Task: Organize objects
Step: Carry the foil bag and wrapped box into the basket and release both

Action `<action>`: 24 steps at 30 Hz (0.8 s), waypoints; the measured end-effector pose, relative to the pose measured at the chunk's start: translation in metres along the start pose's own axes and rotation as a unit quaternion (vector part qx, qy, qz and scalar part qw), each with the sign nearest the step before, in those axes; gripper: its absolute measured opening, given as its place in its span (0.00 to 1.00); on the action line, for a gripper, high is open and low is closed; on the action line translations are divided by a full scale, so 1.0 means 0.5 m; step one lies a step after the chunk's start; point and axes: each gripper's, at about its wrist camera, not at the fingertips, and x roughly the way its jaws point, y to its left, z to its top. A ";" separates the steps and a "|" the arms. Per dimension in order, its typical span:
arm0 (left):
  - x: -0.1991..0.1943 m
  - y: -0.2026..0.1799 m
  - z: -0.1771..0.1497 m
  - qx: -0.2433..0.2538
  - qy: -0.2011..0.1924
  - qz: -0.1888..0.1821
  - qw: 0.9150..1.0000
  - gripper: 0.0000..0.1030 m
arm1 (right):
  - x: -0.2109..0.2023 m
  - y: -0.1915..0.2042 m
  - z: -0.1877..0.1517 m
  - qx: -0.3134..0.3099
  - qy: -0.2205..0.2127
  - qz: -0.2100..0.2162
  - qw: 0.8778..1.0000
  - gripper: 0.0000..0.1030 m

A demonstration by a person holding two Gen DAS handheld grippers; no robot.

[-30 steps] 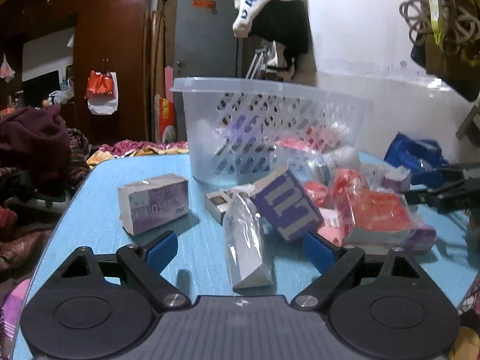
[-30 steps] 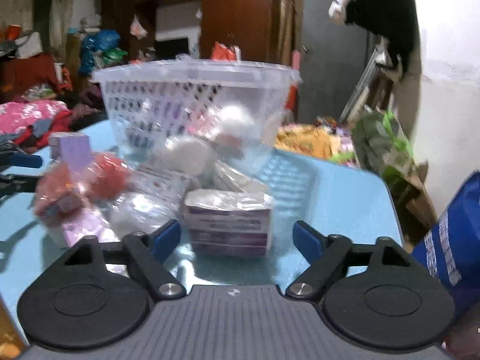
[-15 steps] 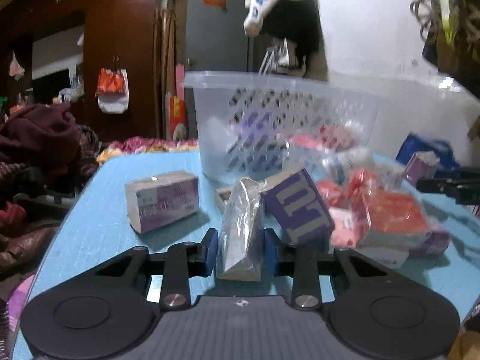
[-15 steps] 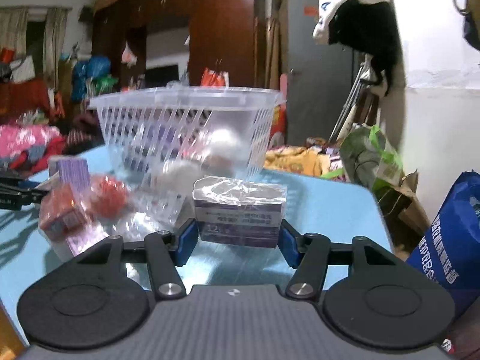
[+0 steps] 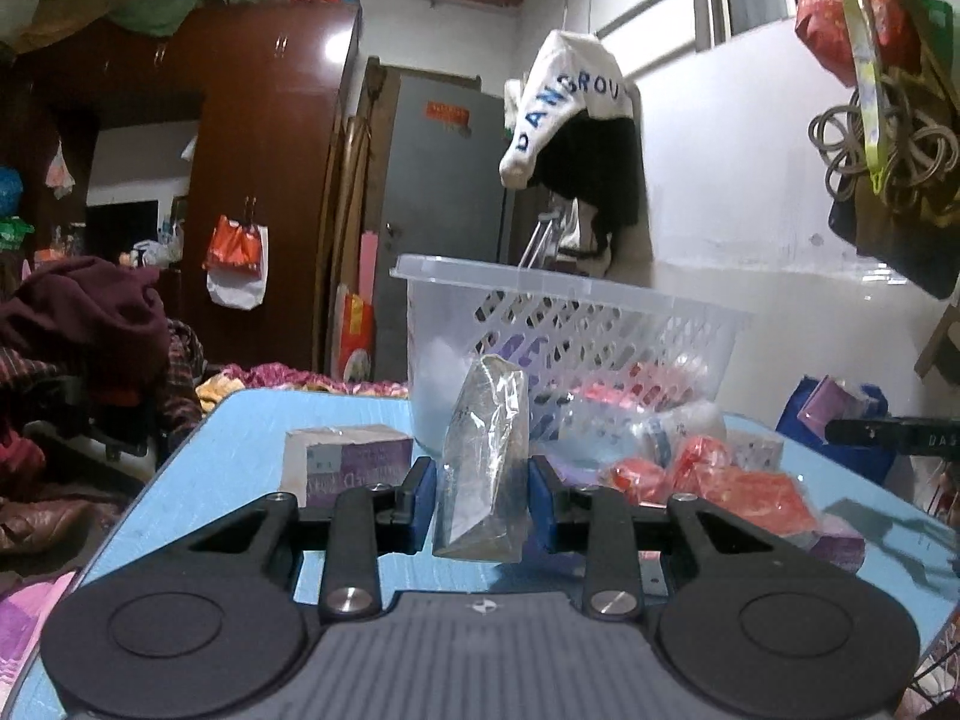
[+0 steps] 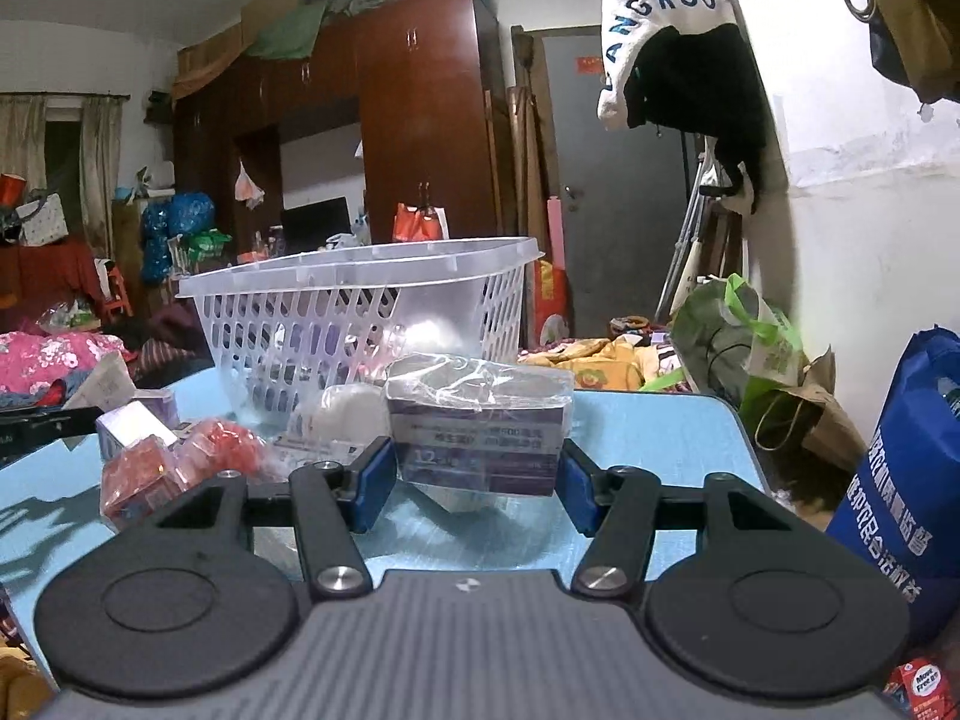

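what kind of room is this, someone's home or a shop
Most likely a lived-in home, probably a bedroom or storage room: a tall wooden wardrobe, clothes hanging on the wall, and piled bedding and bags around the blue table.

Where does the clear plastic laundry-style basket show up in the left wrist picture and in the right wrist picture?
Left wrist: the basket stands centre-right, behind the wrapped packet held in the left fingers.
Right wrist: the basket stands centre-left, behind the purple box held in the right fingers.
Shared landmark: the white lettered garment hanging on the wall above.

Blue table (image 5: 240, 438): basket (image 5: 600, 324), purple box (image 5: 348, 462), red packets (image 5: 750, 486).
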 end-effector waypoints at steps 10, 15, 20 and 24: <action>-0.007 0.010 -0.002 -0.016 -0.026 -0.006 1.000 0.36 | -0.001 -0.001 -0.006 -0.001 -0.011 -0.005 1.000 0.59; -0.016 0.018 -0.006 -0.037 -0.051 -0.009 0.998 0.36 | -0.003 0.000 -0.008 -0.002 -0.015 -0.007 1.000 0.59; -0.021 0.027 -0.003 -0.054 -0.060 -0.015 0.997 0.36 | -0.007 0.001 -0.007 -0.004 -0.021 -0.011 1.000 0.59; -0.032 0.033 0.021 -0.060 -0.068 -0.029 0.995 0.36 | -0.015 0.025 0.002 -0.032 -0.038 -0.024 0.998 0.59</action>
